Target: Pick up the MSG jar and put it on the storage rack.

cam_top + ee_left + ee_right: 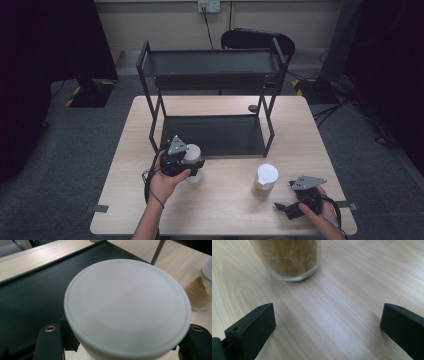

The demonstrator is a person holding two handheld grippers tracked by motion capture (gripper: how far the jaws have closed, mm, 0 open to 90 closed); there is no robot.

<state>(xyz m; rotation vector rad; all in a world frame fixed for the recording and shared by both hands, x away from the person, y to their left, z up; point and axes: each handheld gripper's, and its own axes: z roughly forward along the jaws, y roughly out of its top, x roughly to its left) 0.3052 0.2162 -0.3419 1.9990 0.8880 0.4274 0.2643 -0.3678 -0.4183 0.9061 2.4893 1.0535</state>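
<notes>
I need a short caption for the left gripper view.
Left gripper clamps a white-lidded jar beside the black shelf.

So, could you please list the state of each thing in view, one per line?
Left gripper: shut on the white-lidded jar.
White-lidded jar: lid on, upright, held just in front of the rack.
Right gripper: open, nothing between its jaws, low over the table.
Brown-powder jar: lid on, upright on the table, untouched.
Black rack: both shelves bare.
</notes>
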